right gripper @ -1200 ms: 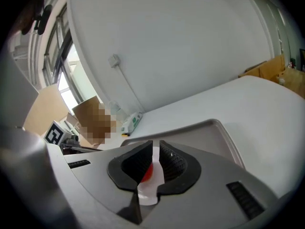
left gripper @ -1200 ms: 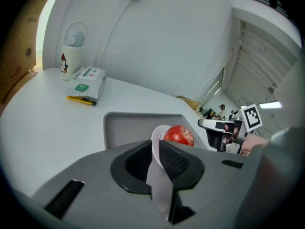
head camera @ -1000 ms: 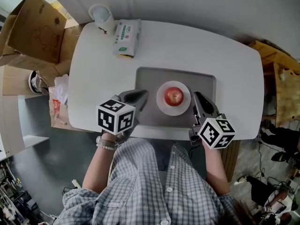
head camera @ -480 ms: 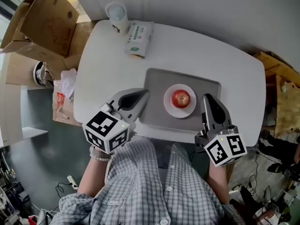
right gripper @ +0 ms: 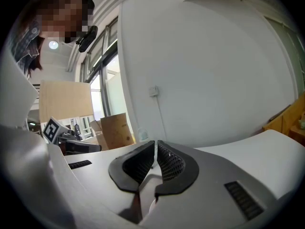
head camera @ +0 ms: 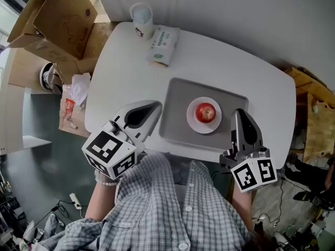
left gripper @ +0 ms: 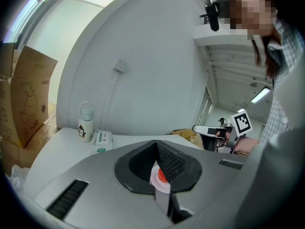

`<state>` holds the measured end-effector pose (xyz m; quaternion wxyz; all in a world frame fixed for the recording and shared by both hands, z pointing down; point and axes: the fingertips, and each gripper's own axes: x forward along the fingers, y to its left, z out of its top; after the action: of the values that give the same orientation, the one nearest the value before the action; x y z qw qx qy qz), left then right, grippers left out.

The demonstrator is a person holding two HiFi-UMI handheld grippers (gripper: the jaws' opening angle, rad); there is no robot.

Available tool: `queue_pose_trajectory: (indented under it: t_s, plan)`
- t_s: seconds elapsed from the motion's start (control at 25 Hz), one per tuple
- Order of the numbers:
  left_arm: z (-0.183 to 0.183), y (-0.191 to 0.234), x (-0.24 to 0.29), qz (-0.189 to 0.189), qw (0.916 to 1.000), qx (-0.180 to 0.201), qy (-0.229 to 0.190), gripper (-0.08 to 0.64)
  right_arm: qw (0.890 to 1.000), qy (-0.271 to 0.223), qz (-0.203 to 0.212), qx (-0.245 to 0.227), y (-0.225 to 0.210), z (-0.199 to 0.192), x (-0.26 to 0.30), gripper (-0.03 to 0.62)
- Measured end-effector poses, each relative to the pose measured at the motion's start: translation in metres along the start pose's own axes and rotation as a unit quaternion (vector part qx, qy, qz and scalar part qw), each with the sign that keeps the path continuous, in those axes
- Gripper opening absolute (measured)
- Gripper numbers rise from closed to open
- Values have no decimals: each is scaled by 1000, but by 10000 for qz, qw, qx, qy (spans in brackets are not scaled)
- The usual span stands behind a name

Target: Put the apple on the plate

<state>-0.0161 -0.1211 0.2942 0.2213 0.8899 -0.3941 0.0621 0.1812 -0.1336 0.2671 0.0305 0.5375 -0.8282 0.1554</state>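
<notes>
- left gripper [head camera: 151, 109]: jaws pressed together, empty, above the worktop [head camera: 120, 67] just left of the tray [head camera: 175, 98].
- right gripper [head camera: 239, 115]: jaws together, empty, by the tray's right end.
- apple [head camera: 205, 112]: round, resting on the plate [head camera: 194, 124] in the tray, between both grippers and nearer the right one; task judged complete.
- tissue pack [head camera: 165, 45] and bottle [head camera: 142, 17]: far edge, well apart.

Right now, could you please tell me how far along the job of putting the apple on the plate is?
Done: the apple sits on the plate, which rests on the tray. In hand: nothing. The left gripper and right gripper both have their jaws together and empty, one on each side of the plate and apart from it. Left: nothing that I can see; the job looks finished.
</notes>
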Motion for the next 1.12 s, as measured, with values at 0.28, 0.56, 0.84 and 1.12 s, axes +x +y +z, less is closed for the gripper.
queue_pose_trajectory:
  t_s: [0.28, 0.56, 0.84, 1.12]
  plan:
    - [9, -3, 0, -87, 9999, 102, -93, 9, 10000, -74, -23, 57, 4, 1, 1, 32]
    - [3, -7, 2, -231, 9997, 77, -4, 9, 9999, -104, -41, 90, 5, 1, -2, 32]
    - [3, -9, 0, -249, 9996, 88, -14, 9, 9999, -86, 1, 109, 9, -1, -2, 32]
    - [1, -8, -3, -225, 9997, 85, -11, 9, 9999, -59, 42, 86, 13, -4, -1, 31]
